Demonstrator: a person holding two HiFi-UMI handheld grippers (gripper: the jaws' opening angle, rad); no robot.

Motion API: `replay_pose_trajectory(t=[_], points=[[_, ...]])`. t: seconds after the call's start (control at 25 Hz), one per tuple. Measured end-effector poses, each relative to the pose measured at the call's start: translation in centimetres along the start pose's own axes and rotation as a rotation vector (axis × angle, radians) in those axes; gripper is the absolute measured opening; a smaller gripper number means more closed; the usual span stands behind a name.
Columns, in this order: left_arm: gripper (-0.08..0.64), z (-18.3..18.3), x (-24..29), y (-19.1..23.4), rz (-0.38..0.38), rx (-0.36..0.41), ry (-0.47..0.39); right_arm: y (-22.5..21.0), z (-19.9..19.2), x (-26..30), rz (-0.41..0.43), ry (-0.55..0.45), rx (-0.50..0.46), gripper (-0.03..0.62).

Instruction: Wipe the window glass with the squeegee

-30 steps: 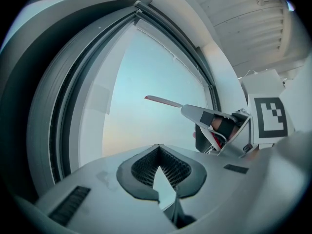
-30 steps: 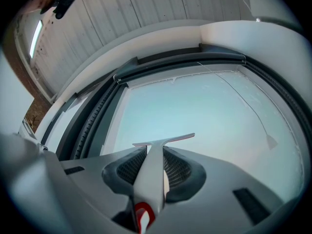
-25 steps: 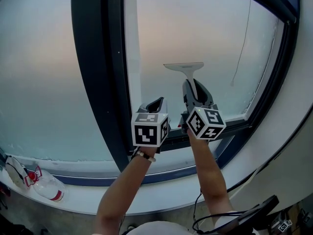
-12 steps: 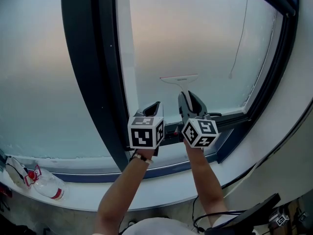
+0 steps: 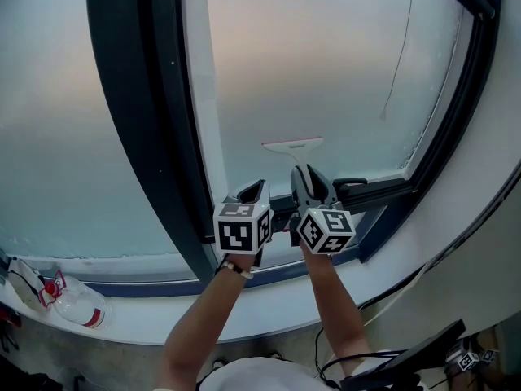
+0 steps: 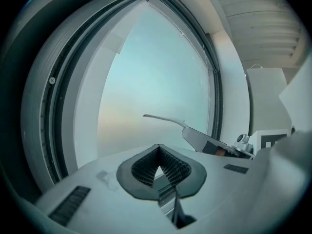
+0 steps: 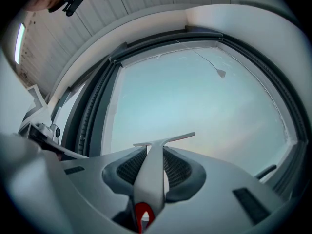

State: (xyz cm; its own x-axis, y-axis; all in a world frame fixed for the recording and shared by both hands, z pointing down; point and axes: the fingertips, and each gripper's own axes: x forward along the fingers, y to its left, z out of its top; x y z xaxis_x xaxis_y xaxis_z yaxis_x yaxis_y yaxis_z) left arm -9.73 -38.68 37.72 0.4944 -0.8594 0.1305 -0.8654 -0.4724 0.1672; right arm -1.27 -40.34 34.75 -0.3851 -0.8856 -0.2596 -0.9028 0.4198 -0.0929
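Right gripper [image 7: 151, 165]: jaws pinched on the handle of the white plastic T-shaped squeegee [image 7: 154, 175], which runs up between the ribbed pads. The blade stands crosswise just beyond the jaw tips. In the head view the same gripper [image 5: 305, 179] holds the squeegee [image 5: 291, 146] with its blade level against the frosted, pale window glass [image 5: 326, 72], low on the pane.

Change noted: over the last second the blade has dropped down the pane. It was well above the lower dark frame rail [image 5: 383, 192]; it is now near it, and the right forearm has drawn back with it.

Assessment: a downward stroke is close to its end on this strip. The next pass would probably need a lift and a sideways shift. Contact pressure of the blade cannot be confirmed from these views.

Left gripper [image 6: 158, 167]: pads pressed together at the tips, nothing between them. It sits just beside the right gripper, by the lower rail [image 5: 254, 192], idle.

Also present: a clear plastic bottle with a red label [image 5: 77, 306] lying on the sill, well to the left.
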Motion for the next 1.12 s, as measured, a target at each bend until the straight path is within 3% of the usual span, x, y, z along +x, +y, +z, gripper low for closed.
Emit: replay_pose_trajectory(t=[1.12], points=[[0.0, -7.7, 1.0, -0.2, 0.009, -0.045, 0.123, -2.1, -11.4, -3.3, -0.025, 0.185, 0.055, 0.092]])
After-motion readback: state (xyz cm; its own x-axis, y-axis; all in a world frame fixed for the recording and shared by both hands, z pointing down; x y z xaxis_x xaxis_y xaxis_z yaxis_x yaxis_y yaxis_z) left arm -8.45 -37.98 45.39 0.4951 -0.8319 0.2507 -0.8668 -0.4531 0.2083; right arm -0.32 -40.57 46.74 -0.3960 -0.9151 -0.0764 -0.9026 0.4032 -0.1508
